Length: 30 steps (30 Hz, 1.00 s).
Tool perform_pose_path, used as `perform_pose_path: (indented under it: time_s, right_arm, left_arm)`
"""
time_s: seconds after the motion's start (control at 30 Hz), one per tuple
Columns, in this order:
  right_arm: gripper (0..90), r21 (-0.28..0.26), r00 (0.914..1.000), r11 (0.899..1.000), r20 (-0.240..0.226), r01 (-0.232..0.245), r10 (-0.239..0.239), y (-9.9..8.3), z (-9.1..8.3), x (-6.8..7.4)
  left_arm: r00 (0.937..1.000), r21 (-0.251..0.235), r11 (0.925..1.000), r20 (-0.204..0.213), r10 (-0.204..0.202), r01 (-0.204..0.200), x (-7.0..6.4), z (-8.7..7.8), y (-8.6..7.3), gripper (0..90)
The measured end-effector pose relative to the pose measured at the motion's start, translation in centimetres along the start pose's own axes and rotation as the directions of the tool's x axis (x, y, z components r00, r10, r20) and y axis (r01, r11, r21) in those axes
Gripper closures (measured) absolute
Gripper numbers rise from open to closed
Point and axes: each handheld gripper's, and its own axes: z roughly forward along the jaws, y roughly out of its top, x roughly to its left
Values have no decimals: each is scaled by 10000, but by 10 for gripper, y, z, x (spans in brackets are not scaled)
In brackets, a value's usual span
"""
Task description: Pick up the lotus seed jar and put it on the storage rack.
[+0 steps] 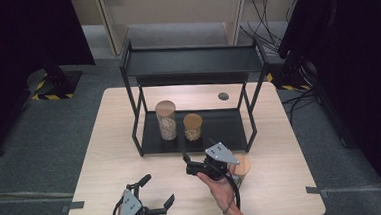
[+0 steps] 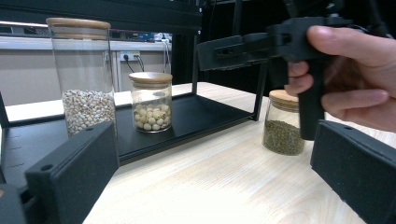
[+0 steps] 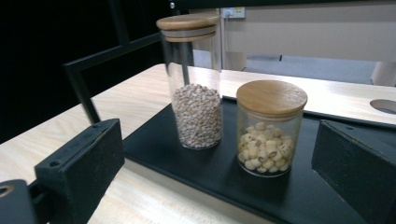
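Light wood table (image 1: 130, 141) w/ black two-tier metal rack (image 1: 191, 62) at far centre. Lower shelf: tall glass jar of beige grain w/ wooden lid (image 1: 166, 120) left, short glass jar of pale seeds (image 1: 192, 127) right, apart. Small glass jar of green beans (image 2: 283, 123) on table, near right. My right gripper (image 1: 198, 163) open, empty, just left of it. My left gripper (image 1: 156, 193) open, empty, near edge.
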Motion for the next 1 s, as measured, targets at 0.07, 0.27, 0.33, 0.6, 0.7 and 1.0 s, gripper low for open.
perform_pose_path:
  time_s: [0.07,0.27,0.33,0.6,0.7,1.0]
  right_arm:
    - [27,-51,10000,9999,-22,97,-97,-3,-4,1]
    - [28,-104,9998,9999,-199,35,-37,-9,-18,-1]
    - [28,-116,9996,9999,-269,-42,39,-12,-22,-2]
    - [28,-103,9988,9999,-467,127,-131,-26,-37,-1]
    - [28,-128,9986,9999,-532,36,-43,-31,-40,-2]
    - [28,-5,9975,10000,-706,34,-35,-40,-46,-2]
  left_arm:
    - [10000,3,10000,-9,21,-21,0,0,0,5]
    - [10000,-20,10000,-81,-1,1,0,0,0,5]
    - [9999,-20,10000,-114,-5,5,1,0,0,5]
    - [9998,8,10000,-176,-43,43,1,1,-1,6]
    - [9998,25,10000,-199,-81,82,2,1,-1,6]
    - [9997,65,9999,-221,-140,141,3,2,-1,5]
